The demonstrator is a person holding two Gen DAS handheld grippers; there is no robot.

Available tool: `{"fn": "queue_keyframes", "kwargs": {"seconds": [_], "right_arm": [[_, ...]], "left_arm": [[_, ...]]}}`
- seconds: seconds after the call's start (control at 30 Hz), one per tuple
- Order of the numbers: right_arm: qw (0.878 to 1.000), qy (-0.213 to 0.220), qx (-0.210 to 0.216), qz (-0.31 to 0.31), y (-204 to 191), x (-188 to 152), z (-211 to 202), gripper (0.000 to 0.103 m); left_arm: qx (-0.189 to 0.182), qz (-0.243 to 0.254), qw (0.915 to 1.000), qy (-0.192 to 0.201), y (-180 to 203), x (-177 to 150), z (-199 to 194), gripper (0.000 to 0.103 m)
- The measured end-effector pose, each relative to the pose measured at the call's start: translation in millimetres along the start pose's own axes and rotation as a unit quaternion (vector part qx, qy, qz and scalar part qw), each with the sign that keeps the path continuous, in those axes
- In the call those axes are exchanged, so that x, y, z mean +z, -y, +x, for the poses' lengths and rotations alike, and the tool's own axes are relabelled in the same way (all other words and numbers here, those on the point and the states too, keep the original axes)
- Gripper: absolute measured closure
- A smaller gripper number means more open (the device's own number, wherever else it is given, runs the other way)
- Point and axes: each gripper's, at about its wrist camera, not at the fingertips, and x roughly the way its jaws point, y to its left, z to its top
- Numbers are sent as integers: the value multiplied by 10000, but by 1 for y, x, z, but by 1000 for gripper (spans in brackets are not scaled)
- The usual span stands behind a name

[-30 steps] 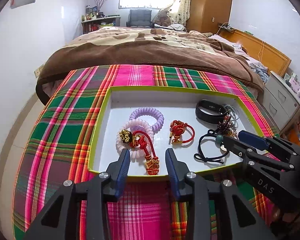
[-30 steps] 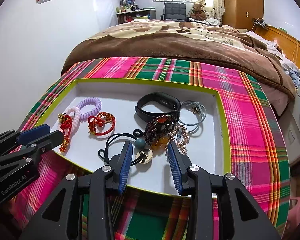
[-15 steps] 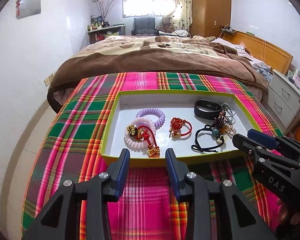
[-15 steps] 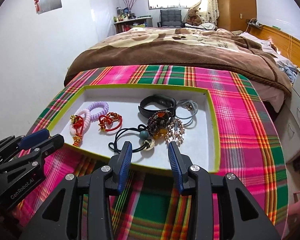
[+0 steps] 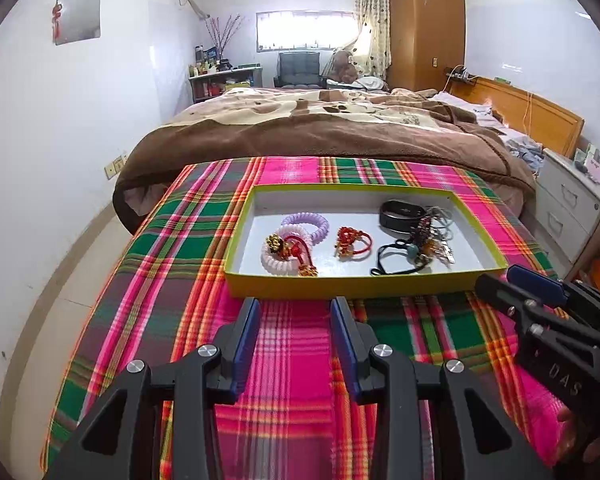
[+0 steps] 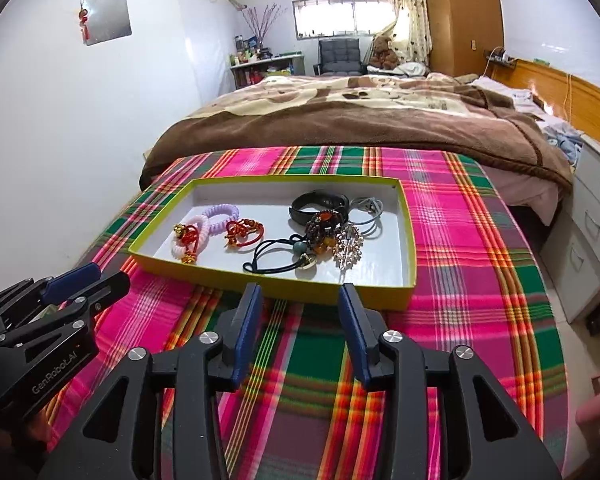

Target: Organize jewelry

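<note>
Yellow-green tray, both grippers clear of it

Yellow-green tray (image 5: 356, 282) on plaid cloth (image 6: 480, 240) holds bracelets and hair ties (tangled right half). Left gripper (image 5: 295, 312): fingers apart, empty. Right gripper (image 6: 300, 300): jaws opening, empty. Only right view shows grey cord loop (image 6: 366, 206) clearly.

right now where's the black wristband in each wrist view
Left wrist view: the black wristband lies at the tray's far right, just right of picture centre.
Right wrist view: the same band lies at the tray's far side, near picture centre.
Shared landmark: the yellow-green tray; the band is beside the dark beaded pile.
</note>
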Motion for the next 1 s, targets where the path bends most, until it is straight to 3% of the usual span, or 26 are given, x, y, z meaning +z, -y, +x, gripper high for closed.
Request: {"fn": "queue_keyframes", "kwargs": {"seconds": [0.37,1.0], "right_arm": [[9993,361,-25,57,-7,-18,-35,47],[9995,293,-43,79,-7,-22,-32,47]], "left_arm": [[17,-7,9996,268,7,-15,-29,67],[89,-24,9996,276,7,-15,-31,67]]}}
